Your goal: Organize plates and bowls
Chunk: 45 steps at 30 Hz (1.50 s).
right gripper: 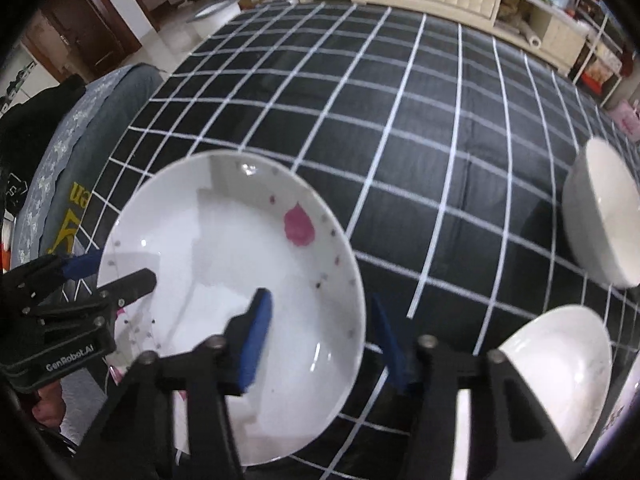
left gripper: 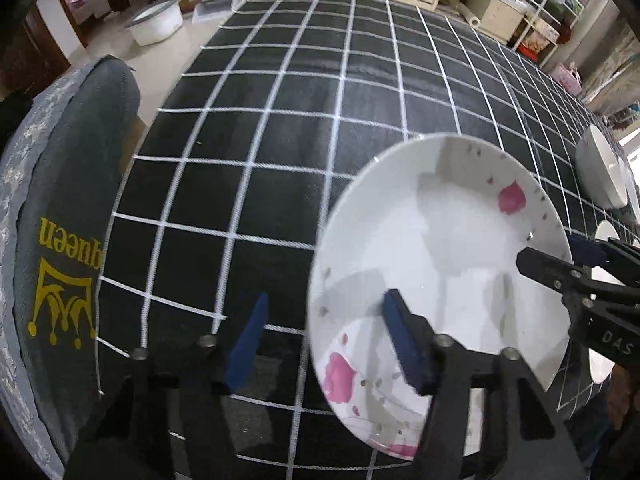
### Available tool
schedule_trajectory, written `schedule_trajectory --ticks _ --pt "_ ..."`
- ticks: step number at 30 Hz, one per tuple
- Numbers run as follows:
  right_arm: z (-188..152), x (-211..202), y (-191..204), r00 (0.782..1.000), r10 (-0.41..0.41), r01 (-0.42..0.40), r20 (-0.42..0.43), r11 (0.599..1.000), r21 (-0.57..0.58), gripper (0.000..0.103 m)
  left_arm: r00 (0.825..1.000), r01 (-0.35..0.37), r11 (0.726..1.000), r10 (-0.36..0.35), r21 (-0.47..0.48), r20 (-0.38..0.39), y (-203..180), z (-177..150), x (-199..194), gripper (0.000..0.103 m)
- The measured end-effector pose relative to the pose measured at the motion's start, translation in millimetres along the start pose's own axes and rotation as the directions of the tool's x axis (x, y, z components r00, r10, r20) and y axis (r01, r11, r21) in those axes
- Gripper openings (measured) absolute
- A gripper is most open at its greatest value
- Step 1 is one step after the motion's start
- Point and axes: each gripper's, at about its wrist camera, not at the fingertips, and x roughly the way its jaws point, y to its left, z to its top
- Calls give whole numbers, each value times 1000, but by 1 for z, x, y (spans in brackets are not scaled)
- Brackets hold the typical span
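Left gripper [left gripper: 326, 300] fills the bottom of the left wrist view, jaws spread wide. One blue pad is over the plate [left gripper: 440, 240], the other outside its rim above the checked bed cover [left gripper: 280, 140]. Released, not clamped.

Right gripper [right gripper: 320, 296], bottom of the right wrist view: same picture, jaws wide and astride the opposite rim, nothing pinched.

Plate is white with pink flowers and sits lower right in the left view, lower left in the right view. Looks tilted. Cannot tell whether it rests on the bed or is partly raised.

Two white bowls are at the right edge of the right view, one bowl [right gripper: 600, 216] above, another bowl [right gripper: 560, 368] below, both well apart from the plate. "Queen" pillow [left gripper: 72, 260] at far left.

Likely step: taking the plate to move it toward the bowls.
- Slide one pad properly under the rim before closing.
- Glazed rim looks slippery, so grip deep rather than at the lip.
- Close both sides evenly.
- Lift level, as the soft bed gives poor support.
- Keep clear of the bowls when setting down.
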Motion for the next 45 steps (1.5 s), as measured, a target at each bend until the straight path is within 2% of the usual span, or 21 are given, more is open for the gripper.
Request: schedule_trajectory --ticks 2,4,6,10,13,18,25,31,36,38,39,40,42,44,45 --pt "-6 4 -1 999 15 -15 -28 1000 16 44 1000 9 1000 -9 8 -1 -1 0 -1 46" --pt "-7 0 -1 1000 0 0 -21 1000 9 39 1000 9 1000 -9 23 0 -4 0 -2 31" --pt "-8 -4 -2 1000 -8 8 -18 1000 14 31 999 -32 998 32 44 4 -11 1 -5 29" --pt "-10 -15 -9 1000 -17 17 -9 999 31 23 999 -45 999 45 28 11 -9 5 -7 22" --pt "-10 -19 -9 999 -36 36 -6 999 23 22 999 -45 999 45 21 10 -8 11 -7 21" --pt "-5 -23 -12 998 -55 55 -12 998 20 21 992 -122 988 119 92 29 -20 12 -12 21" --pt "14 -23 -17 998 -45 47 -43 998 31 21 993 -113 988 114 104 -6 -24 9 -11 21" --pt "5 -27 -22 997 -66 67 -45 998 22 21 995 -96 990 99 107 -27 -29 3 -9 21" --pt "-10 -25 -24 998 -56 56 -8 997 50 21 995 -105 986 104 130 13 -29 -2 -15 21" --pt "-15 -30 -20 996 -87 87 14 995 41 21 990 -137 983 133 118 42 -29 -8 -26 29" --pt "-19 -37 -22 994 -101 99 31 994 44 22 987 -154 983 149 102 55 -26 -8 -32 35" --pt "-22 -45 -25 993 -107 105 45 993 51 24 987 -156 983 150 98 62 -25 -8 -36 35" --pt "-26 -57 -29 991 -115 111 65 992 64 48 985 -154 984 146 86 88 -25 -9 -52 35" --pt "-32 -69 -35 989 -117 108 96 990 86 64 983 -148 986 137 83 119 -34 -9 -68 36" --pt "-36 -76 -39 987 -117 106 113 989 100 66 983 -138 986 126 91 136 -41 -10 -77 40"
